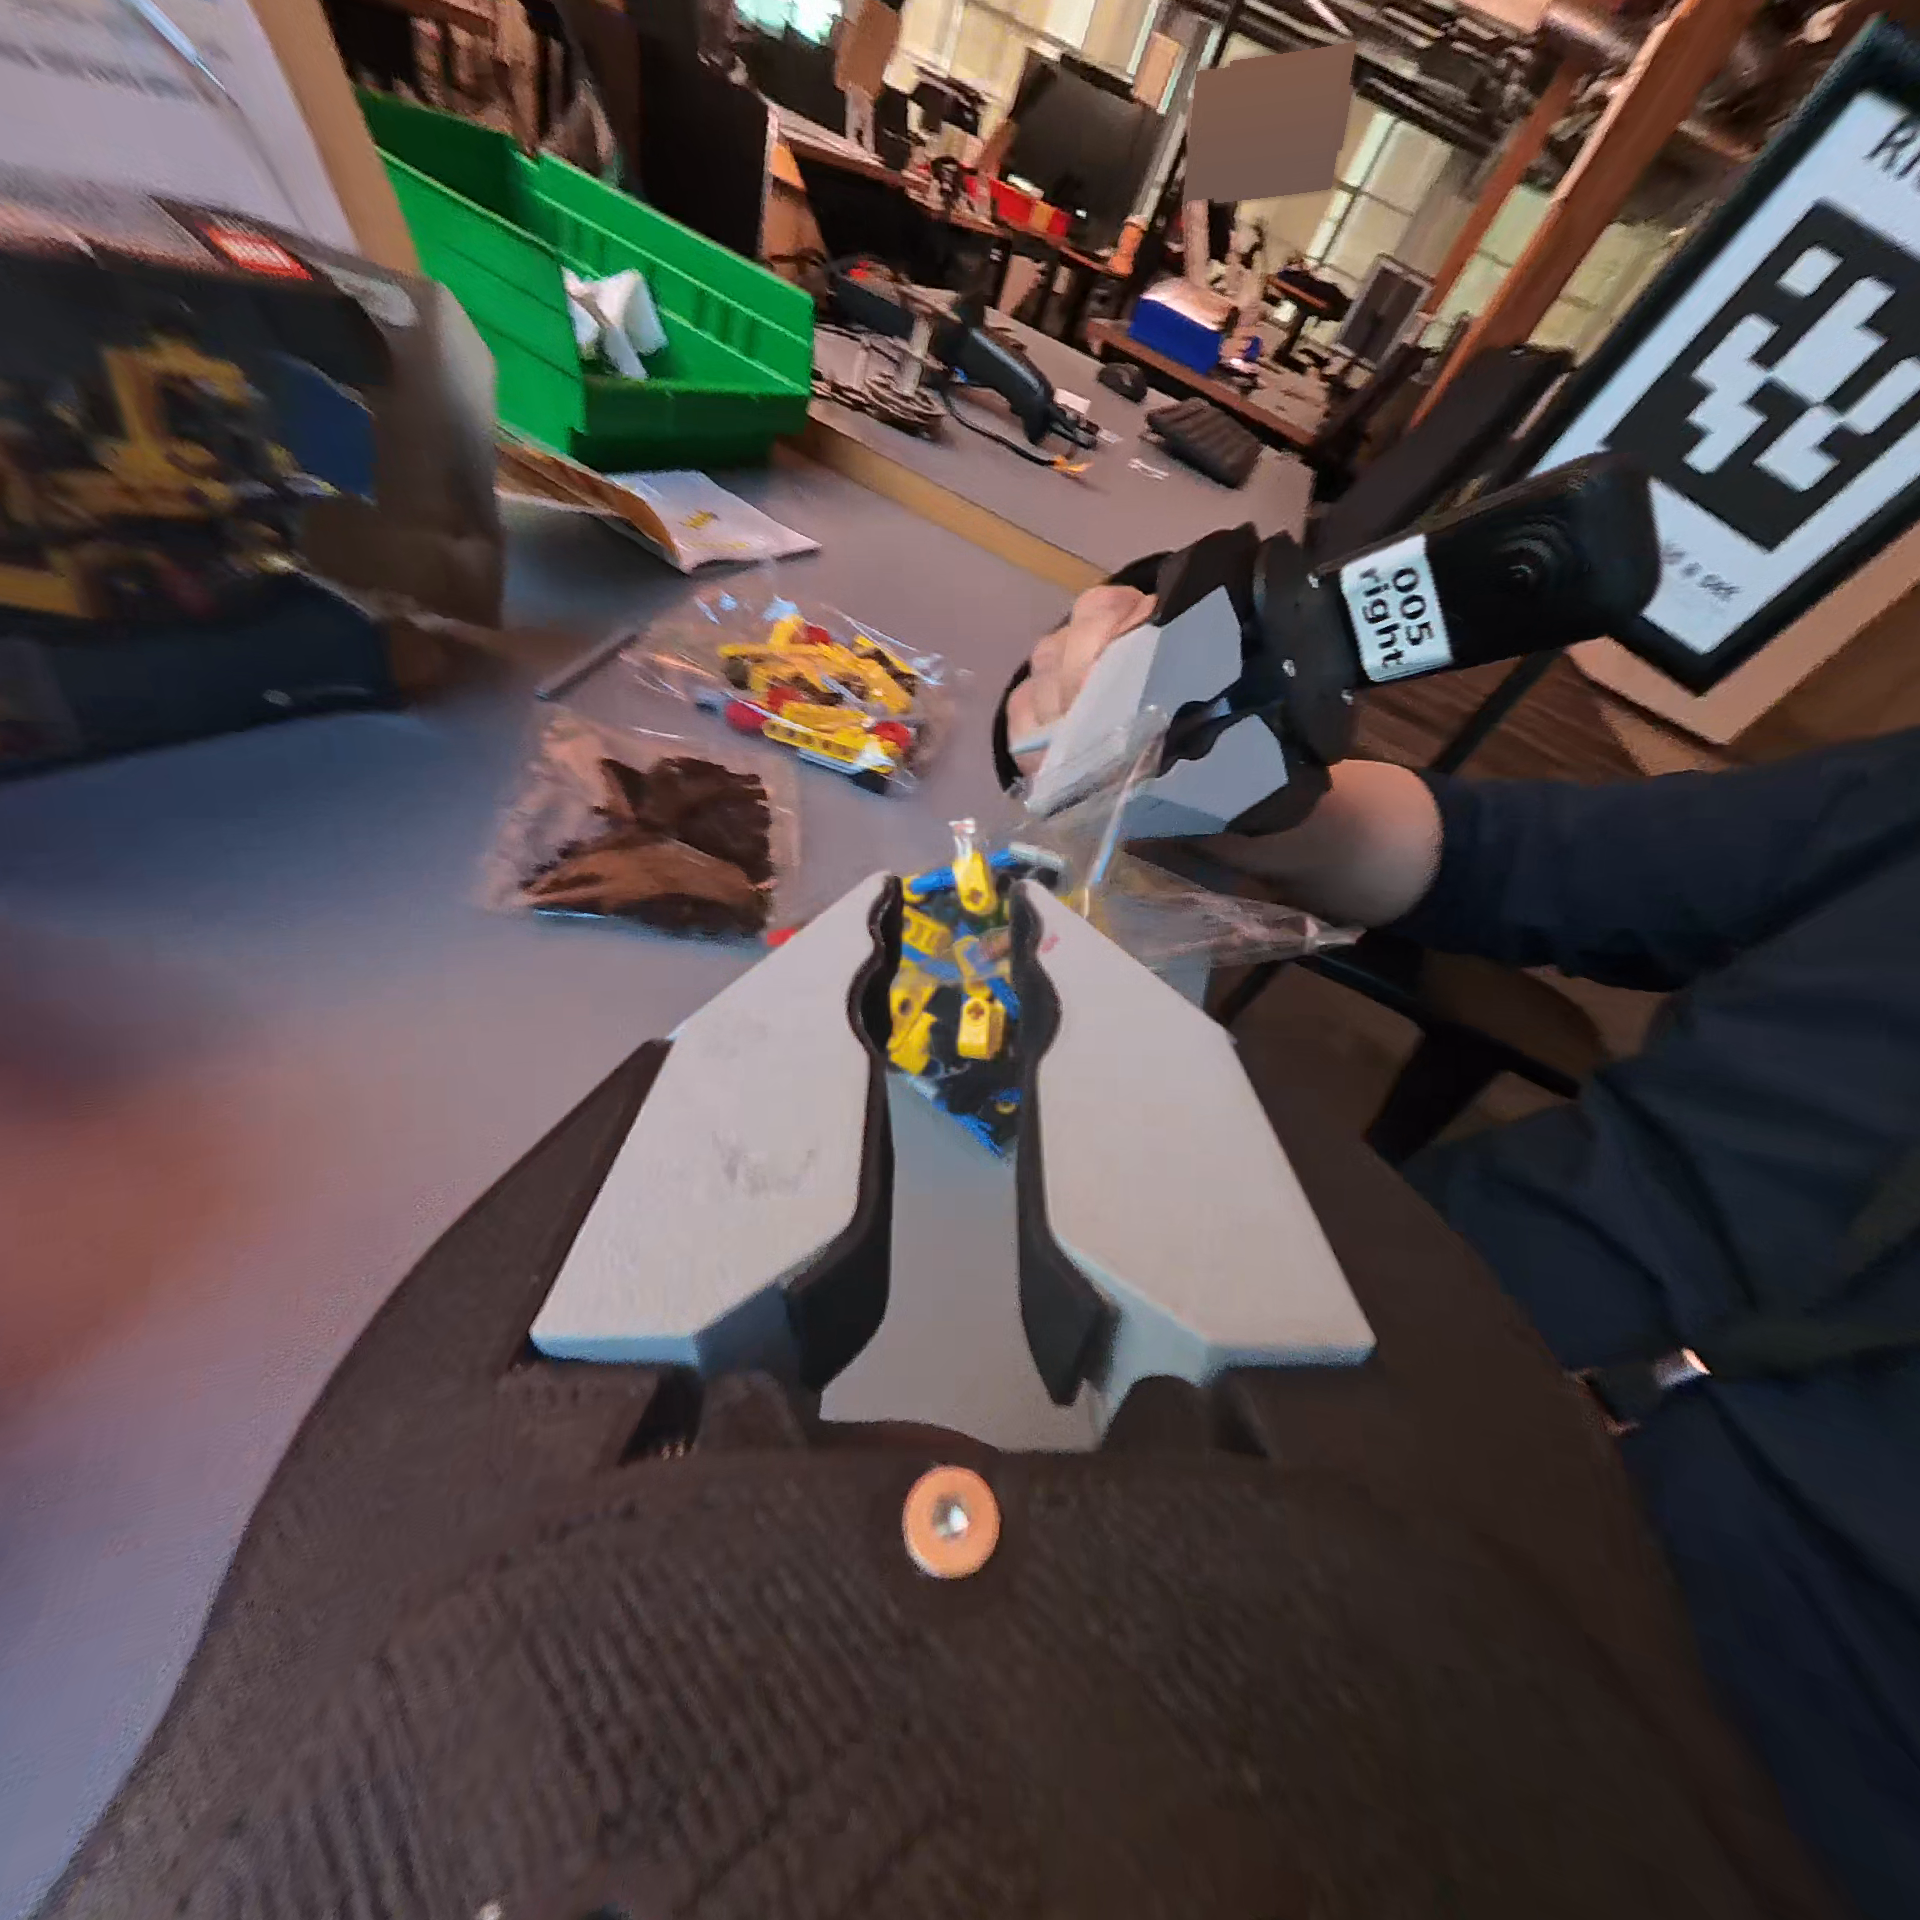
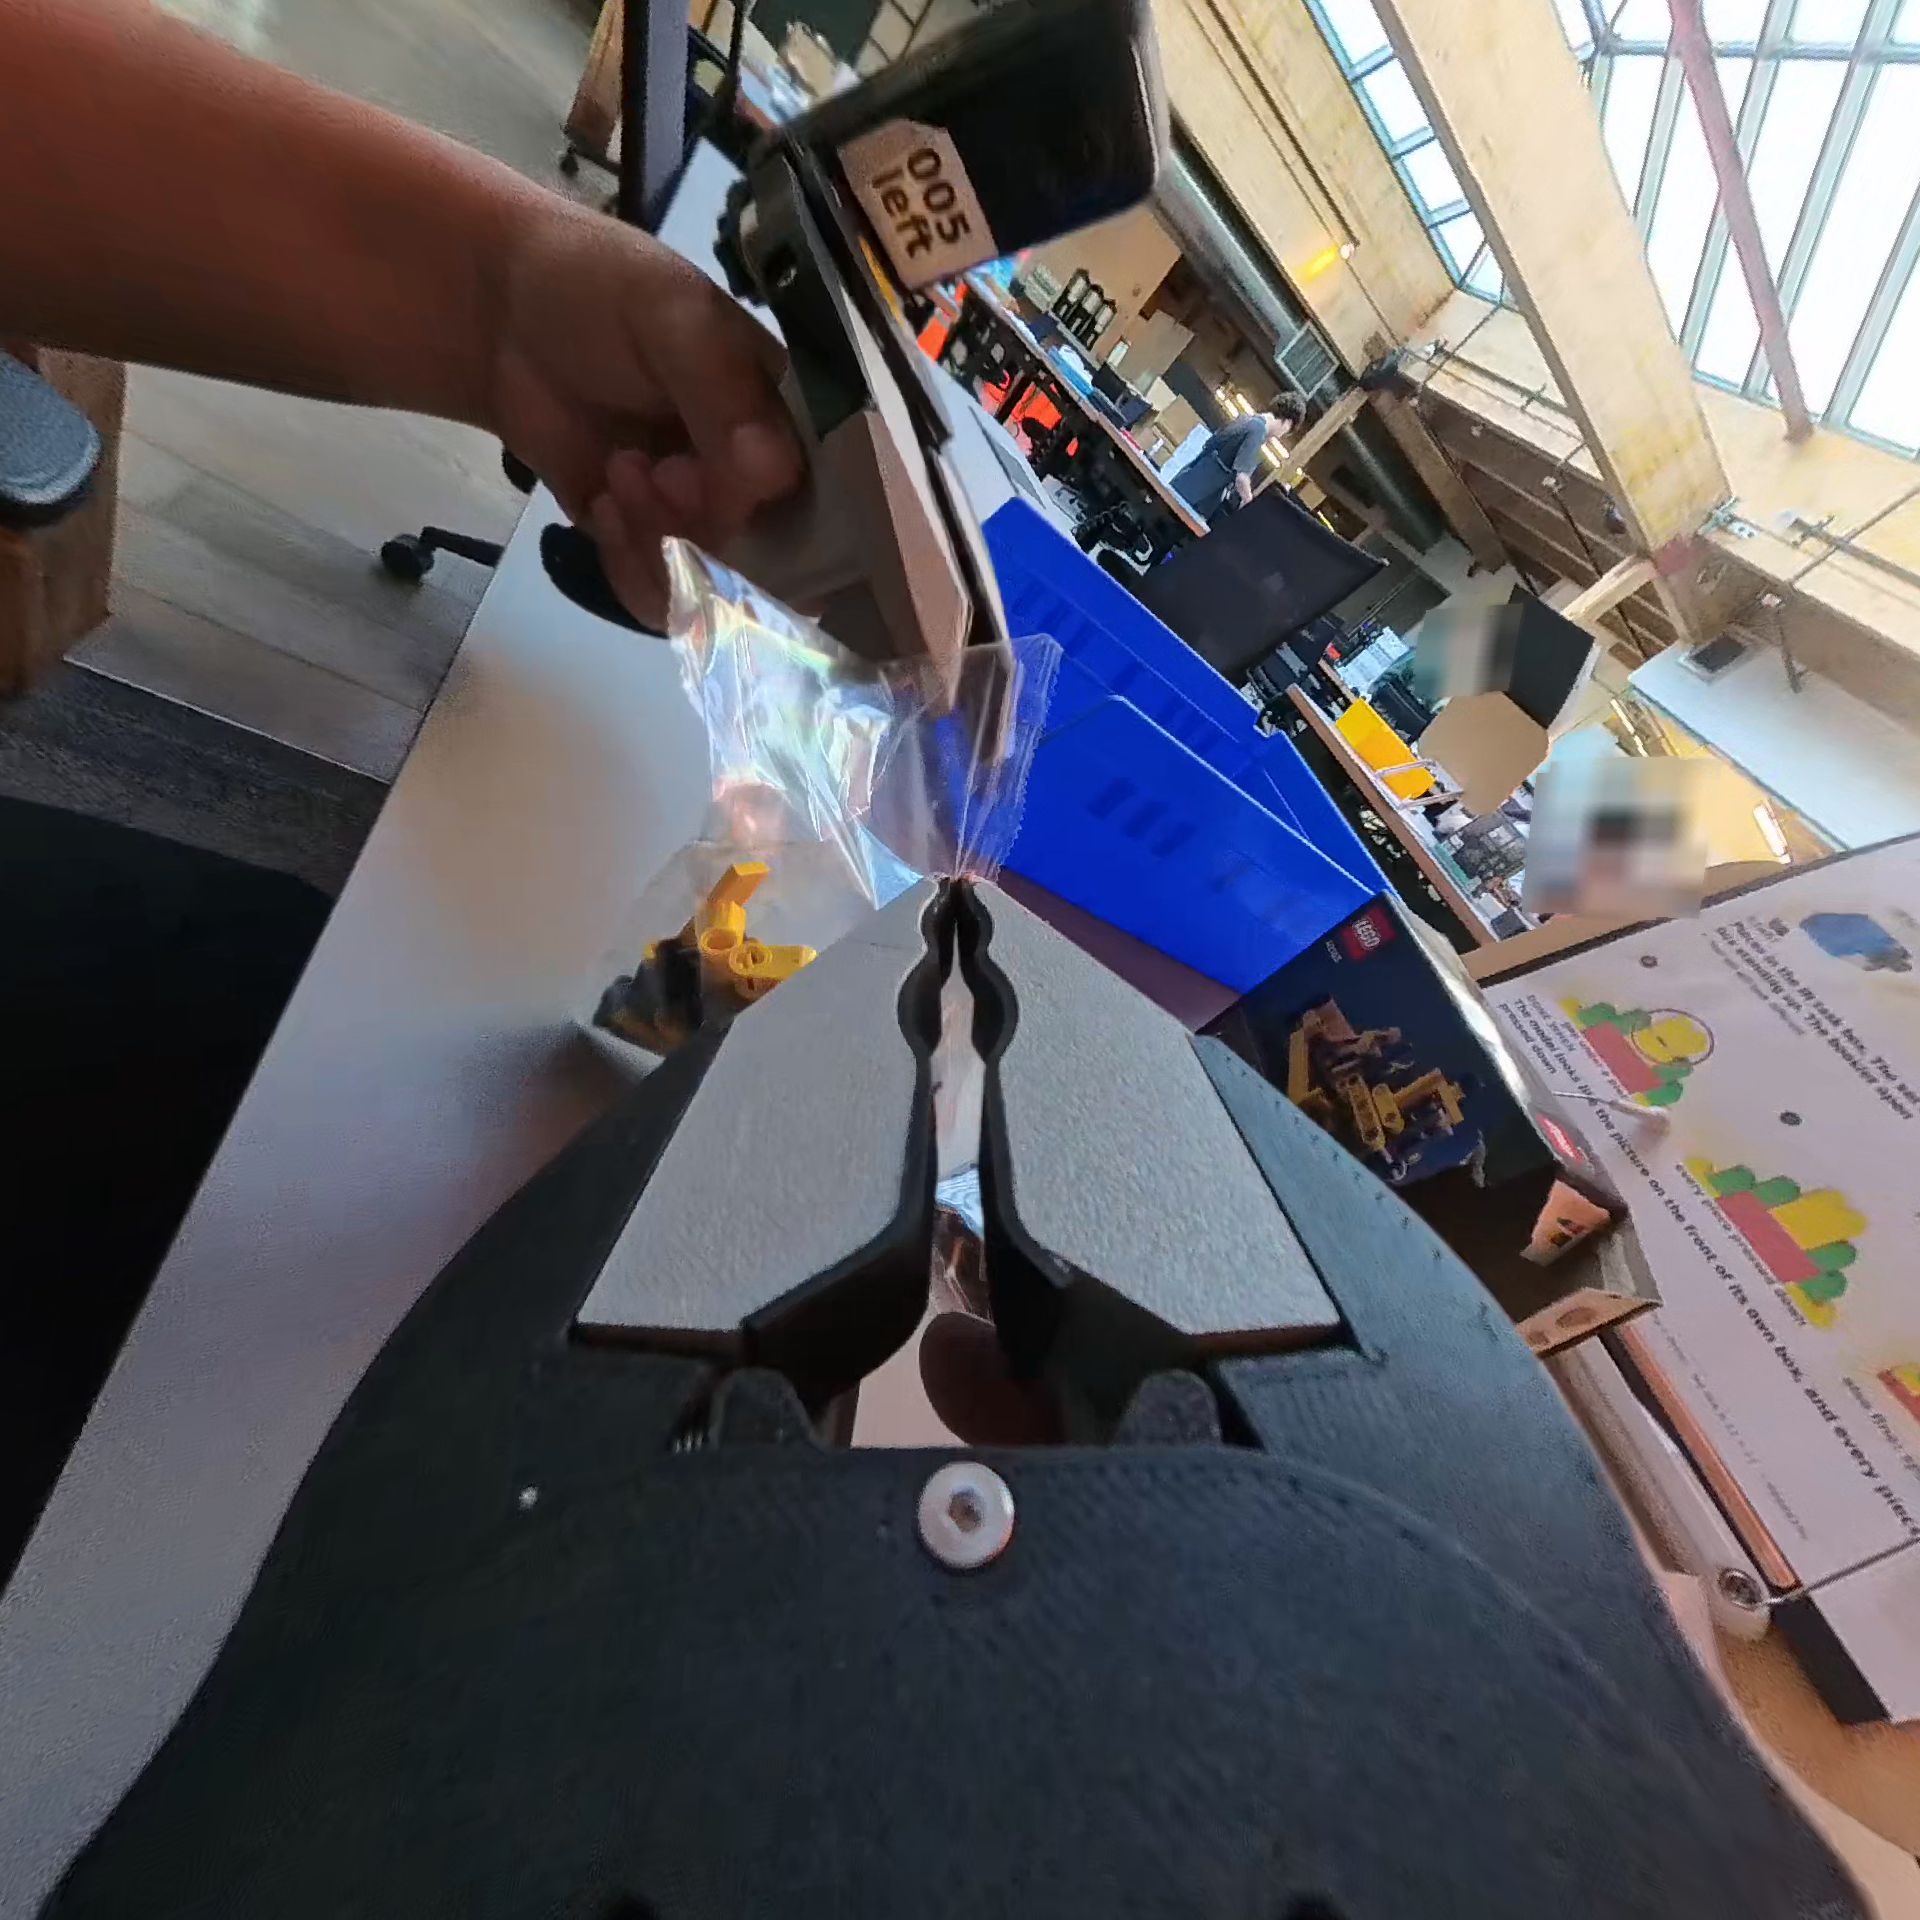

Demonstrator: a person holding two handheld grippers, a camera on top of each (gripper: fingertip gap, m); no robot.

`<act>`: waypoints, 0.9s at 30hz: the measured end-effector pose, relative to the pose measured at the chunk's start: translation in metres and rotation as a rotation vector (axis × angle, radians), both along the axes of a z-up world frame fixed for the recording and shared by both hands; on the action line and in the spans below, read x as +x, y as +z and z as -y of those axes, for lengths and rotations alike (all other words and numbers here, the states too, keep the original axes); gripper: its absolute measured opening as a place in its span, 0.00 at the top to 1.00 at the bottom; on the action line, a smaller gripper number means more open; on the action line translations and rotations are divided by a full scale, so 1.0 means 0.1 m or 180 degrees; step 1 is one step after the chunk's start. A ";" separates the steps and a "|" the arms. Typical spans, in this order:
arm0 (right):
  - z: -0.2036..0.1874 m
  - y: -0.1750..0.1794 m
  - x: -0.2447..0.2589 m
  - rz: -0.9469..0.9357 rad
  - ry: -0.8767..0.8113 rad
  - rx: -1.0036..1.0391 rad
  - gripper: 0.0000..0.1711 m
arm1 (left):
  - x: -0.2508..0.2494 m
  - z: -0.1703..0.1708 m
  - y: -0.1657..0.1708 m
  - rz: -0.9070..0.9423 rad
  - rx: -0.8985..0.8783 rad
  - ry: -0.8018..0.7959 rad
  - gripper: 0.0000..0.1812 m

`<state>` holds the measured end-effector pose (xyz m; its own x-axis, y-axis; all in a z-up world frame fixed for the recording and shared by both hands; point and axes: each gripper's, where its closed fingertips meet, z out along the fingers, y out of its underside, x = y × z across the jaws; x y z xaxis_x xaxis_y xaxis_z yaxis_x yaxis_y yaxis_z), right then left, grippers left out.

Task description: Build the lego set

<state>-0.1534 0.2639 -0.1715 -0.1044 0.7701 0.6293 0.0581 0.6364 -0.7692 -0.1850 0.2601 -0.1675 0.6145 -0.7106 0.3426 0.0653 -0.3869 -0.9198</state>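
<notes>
A clear plastic bag point(image 2: 831, 748) of small yellow, blue and black pieces hangs stretched between both grippers above the grey surface point(image 1: 260, 935). The right gripper point(image 2: 958, 883) has its fingers pinched together on a gathered edge of the film. The left gripper point(image 1: 951, 914) grips the bag too, its fingers closed around the film with pieces showing between them. Two more sealed bags point(image 1: 821, 686) lie beyond, near the set's box point(image 1: 208, 468).

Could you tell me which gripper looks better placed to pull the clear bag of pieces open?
Probably the right gripper: it pinches a free edge of the clear bag, shut on stretched film. The left gripper holds the bag near the pieces, anchoring it.
</notes>
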 end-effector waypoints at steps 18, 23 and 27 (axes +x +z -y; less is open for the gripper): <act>0.08 -0.03 0.00 0.0020 0.0060 0.0125 1.00 | 0.27 0.17 -0.12 0.0838 -0.0690 -0.0741 0.89; 0.09 -0.01 0.00 -0.0028 0.0039 0.0245 1.00 | 0.25 0.20 -0.07 0.1040 -0.0741 -0.0848 0.86; 0.09 -0.02 0.00 -0.0035 0.0007 0.0322 1.00 | 0.26 0.22 -0.04 0.1027 -0.0738 -0.0862 0.86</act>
